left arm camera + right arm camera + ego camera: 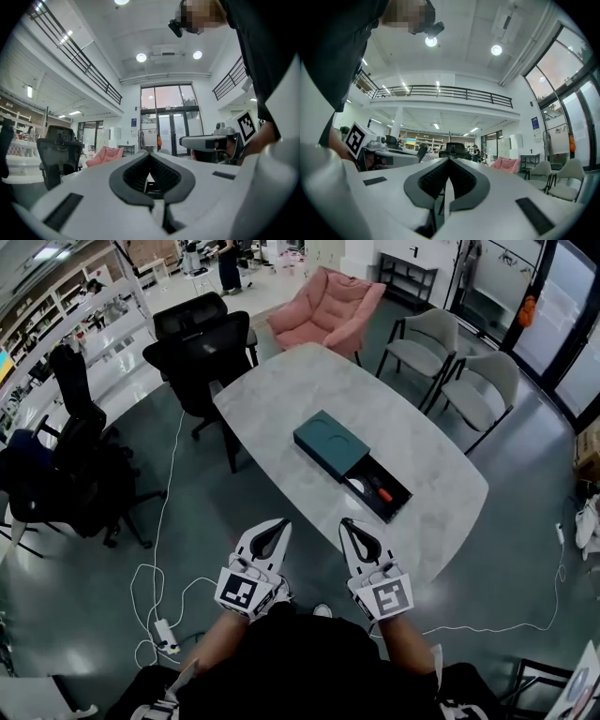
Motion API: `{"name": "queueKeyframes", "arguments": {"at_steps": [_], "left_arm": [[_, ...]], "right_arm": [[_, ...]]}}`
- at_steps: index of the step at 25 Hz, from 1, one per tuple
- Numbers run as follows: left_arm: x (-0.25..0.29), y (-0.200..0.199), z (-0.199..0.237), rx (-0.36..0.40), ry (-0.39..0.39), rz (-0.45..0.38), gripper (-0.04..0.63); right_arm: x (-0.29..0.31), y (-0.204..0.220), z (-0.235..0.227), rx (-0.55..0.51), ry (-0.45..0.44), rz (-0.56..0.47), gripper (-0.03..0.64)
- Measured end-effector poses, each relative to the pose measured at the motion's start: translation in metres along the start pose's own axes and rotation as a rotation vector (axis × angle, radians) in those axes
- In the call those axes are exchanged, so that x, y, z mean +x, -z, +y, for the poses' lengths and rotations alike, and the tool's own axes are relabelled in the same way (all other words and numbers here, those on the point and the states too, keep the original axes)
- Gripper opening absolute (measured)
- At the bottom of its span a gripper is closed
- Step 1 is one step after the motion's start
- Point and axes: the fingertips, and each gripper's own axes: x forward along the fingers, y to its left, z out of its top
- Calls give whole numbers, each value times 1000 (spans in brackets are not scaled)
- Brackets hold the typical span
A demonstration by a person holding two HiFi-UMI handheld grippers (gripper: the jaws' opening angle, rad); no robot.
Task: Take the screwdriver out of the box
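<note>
A dark teal box (330,443) lies on the white oval table (281,399), and its black inner tray (395,505) is slid out toward the near right. In the tray lies the screwdriver (382,493) with a red-orange handle, beside a small white round piece (356,486). My left gripper (281,522) and right gripper (345,521) are held side by side off the table's near edge, pointing toward it, both short of the box. Both are shut with nothing between the fingers. The left gripper view shows its jaws (150,155) closed; the right gripper view shows the same (449,161).
Black office chairs (202,343) stand at the table's left, and more (66,456) further left. A pink armchair (328,301) and grey chairs (487,385) stand beyond the table. A white cable and power strip (161,634) lie on the floor by my left.
</note>
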Motion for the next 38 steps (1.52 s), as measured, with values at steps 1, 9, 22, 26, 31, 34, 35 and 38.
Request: {"name": "queueKeyframes", "arguments": {"at_steps": [1,9,22,26,31,34,35,38], "left_arm": [[3,-2,8,5,9,-3,6],[12,-6,73,1,61,-34,6],[32,4,120,-44,151,-35,6],[54,10,114,-48,181,-15,6],[89,17,104,-43,240,-27,6],[114,14,99,-44,259,-25,6],[122,13,97,-44,268,-26,6],[144,16,86,-43,301,-18,6]], "right_arm": [[8,-1,-1,-1,12,-1,23],[72,9,4,9,75,18,23],[106,19,-6,-3,221,52,23],[100,28,-26,24,251,63,23],[99,30,-55,52,267,42,23],[99,35,-74,31,285,57,23],[99,38,-80,28,291,65,23],[92,48,-103,27,309,90,23]]}}
